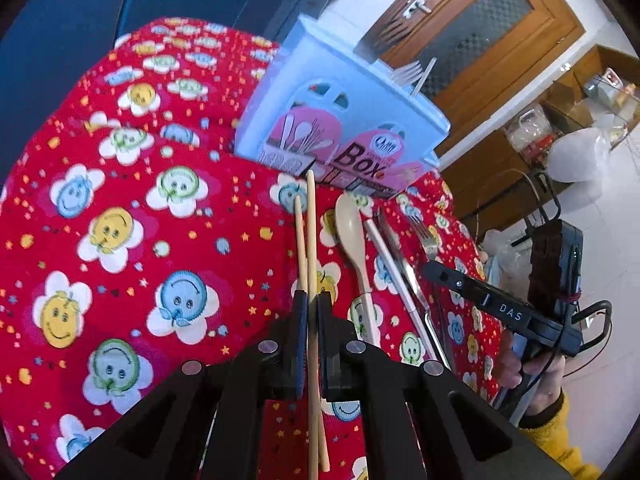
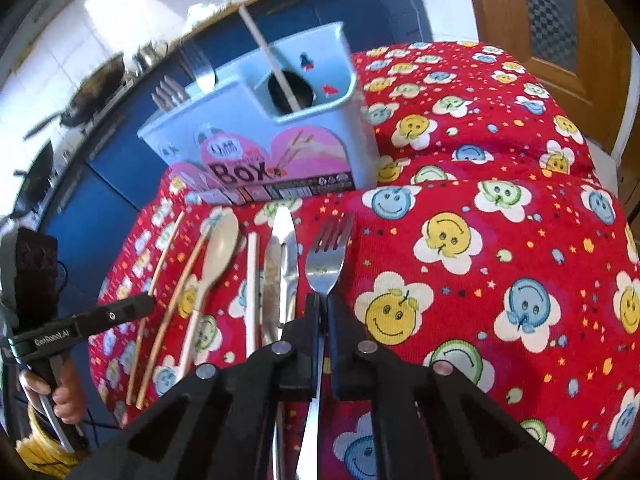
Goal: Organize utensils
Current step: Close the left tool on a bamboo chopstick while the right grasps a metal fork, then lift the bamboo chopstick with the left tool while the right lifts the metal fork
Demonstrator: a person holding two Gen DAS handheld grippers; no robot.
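Note:
My left gripper (image 1: pixel 313 300) is shut on a wooden chopstick (image 1: pixel 311 232) that points at the pale blue utensil box (image 1: pixel 320 80); a second chopstick (image 1: pixel 300 240) lies beside it on the red smiley cloth (image 1: pixel 120 220). My right gripper (image 2: pixel 322 304) is shut on a steel fork (image 2: pixel 325 256), tines toward the box (image 2: pixel 256 128). Between them lie a beige spoon (image 2: pixel 218 256), a white stick (image 2: pixel 252 280) and table knives (image 2: pixel 280 264). The box holds forks (image 2: pixel 170 94) and a stick (image 2: pixel 268 56).
The left gripper's body (image 2: pixel 80 324) shows at the left of the right wrist view, the right one (image 1: pixel 500 308) at the right of the left view. A blue counter with pans (image 2: pixel 92 92) stands behind. A wooden door (image 1: pixel 480 28) is beyond the table.

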